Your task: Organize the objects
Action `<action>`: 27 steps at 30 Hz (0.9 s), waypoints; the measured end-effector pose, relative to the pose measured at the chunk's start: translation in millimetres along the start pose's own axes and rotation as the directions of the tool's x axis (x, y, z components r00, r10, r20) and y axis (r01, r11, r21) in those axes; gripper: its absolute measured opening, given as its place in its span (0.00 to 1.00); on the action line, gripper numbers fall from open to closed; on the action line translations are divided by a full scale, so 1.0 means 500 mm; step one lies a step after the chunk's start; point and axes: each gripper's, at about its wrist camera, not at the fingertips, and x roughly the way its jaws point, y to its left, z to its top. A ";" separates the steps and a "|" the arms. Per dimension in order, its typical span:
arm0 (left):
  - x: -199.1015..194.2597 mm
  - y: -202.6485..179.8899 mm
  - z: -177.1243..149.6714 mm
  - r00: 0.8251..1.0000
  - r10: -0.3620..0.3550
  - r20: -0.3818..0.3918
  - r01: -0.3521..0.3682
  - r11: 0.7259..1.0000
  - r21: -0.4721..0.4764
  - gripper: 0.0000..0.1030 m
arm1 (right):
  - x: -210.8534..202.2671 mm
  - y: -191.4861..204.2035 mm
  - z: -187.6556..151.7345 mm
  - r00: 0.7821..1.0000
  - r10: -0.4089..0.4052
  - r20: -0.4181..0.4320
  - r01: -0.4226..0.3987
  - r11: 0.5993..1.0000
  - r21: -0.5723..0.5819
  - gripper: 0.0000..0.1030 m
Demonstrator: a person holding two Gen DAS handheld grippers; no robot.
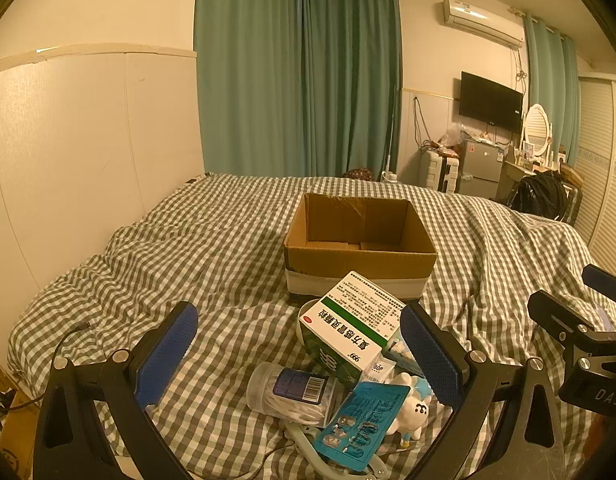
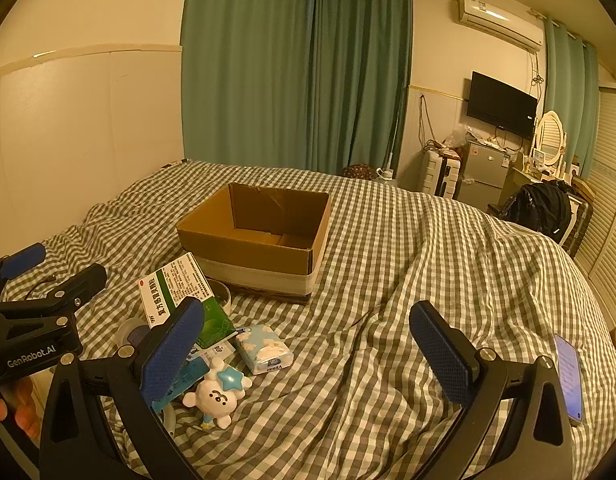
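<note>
Both sets of jaws were spread wide, the light stiff medicine box (image 1: 350, 330) between the left ones, probably easiest pinched across its flat sides.

One cardboard box (image 1: 360, 240), one medicine box (image 1: 348, 336), one blister pack (image 1: 360, 420), one swab jar (image 1: 292, 392), one tissue pack (image 2: 264, 348), one figurine (image 2: 216, 396), one phone (image 2: 568, 376)

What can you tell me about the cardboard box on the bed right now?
The cardboard box is plain brown corrugated card, open at the top with no flaps standing up, and a pale band of tape wraps its lower part. It sits upright on the checked bedspread, beyond the pile of small items. The part of its inside that shows looks empty, only the folded bottom flaps visible. The green-and-white medicine box lies just in front of it; whether they touch I cannot tell. Neither gripper is near it.
</note>
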 end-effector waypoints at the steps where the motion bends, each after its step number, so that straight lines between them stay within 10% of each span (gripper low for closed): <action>1: 0.000 0.000 0.000 1.000 0.000 0.000 0.000 1.000 0.000 1.00 | 0.001 0.000 0.000 1.000 0.000 0.000 0.000 1.000 0.000 1.00; 27: 0.027 -0.021 -0.014 0.999 -0.022 -0.038 0.023 1.000 0.020 1.00 | 0.026 -0.016 -0.013 0.999 0.001 -0.035 -0.001 1.000 0.002 1.00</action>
